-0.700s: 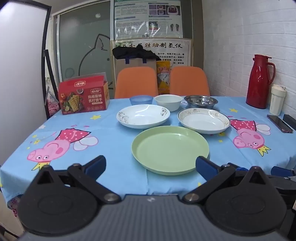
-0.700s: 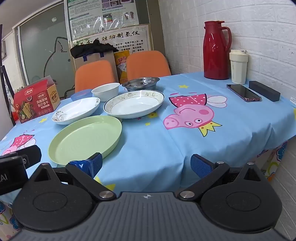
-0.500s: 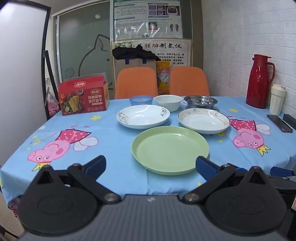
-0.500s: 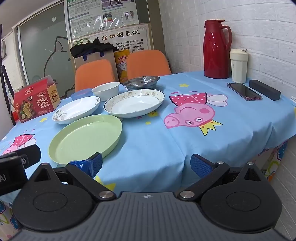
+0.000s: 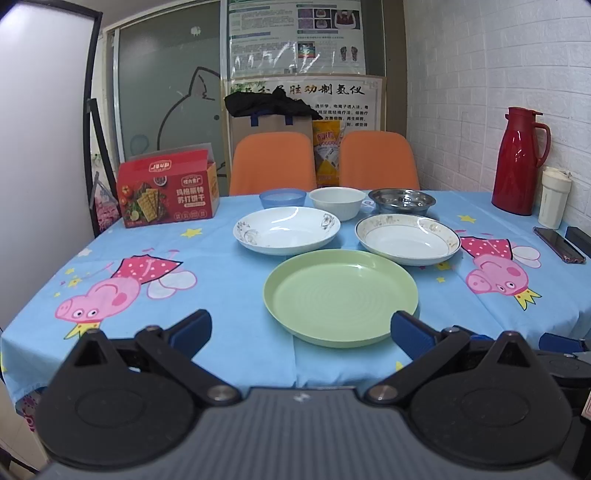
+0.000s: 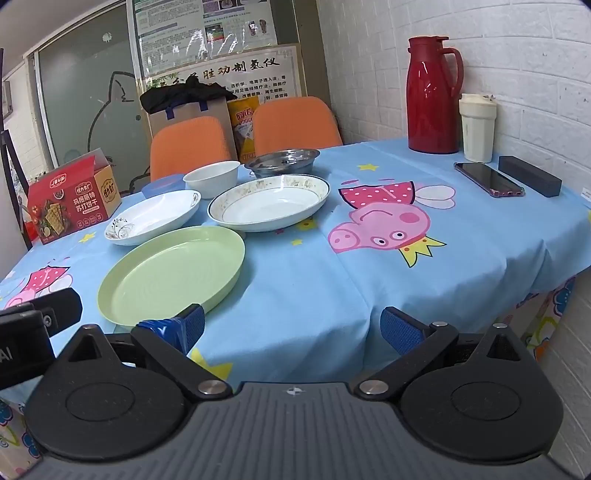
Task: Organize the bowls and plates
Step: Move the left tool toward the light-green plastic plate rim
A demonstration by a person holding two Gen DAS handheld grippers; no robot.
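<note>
Left wrist view: left gripper (image 5: 301, 326) spread wide, empty, hovering at near table edge before green plate (image 5: 340, 297). Behind green plate: two white plates (left one (image 5: 286, 229), right one (image 5: 408, 239)); farther back blue bowl (image 5: 282, 198), white bowl (image 5: 335, 202), steel bowl (image 5: 402, 200).

Right wrist view: right gripper (image 6: 291, 328) spread wide, empty, just right of green plate (image 6: 171, 275). Red thermos (image 6: 430, 94) far right of it, by wall.

blue bowl (image 6: 162, 183) mostly tucked behind the white bowl (image 6: 212, 177) in the right wrist view. steel bowl (image 5: 402, 200) loses its near edge behind the gold-rimmed plate (image 5: 408, 239). black case (image 5: 580, 240) cut off at the left view's right edge. poster (image 5: 295, 35) text too small to read, its top clipped.
</note>
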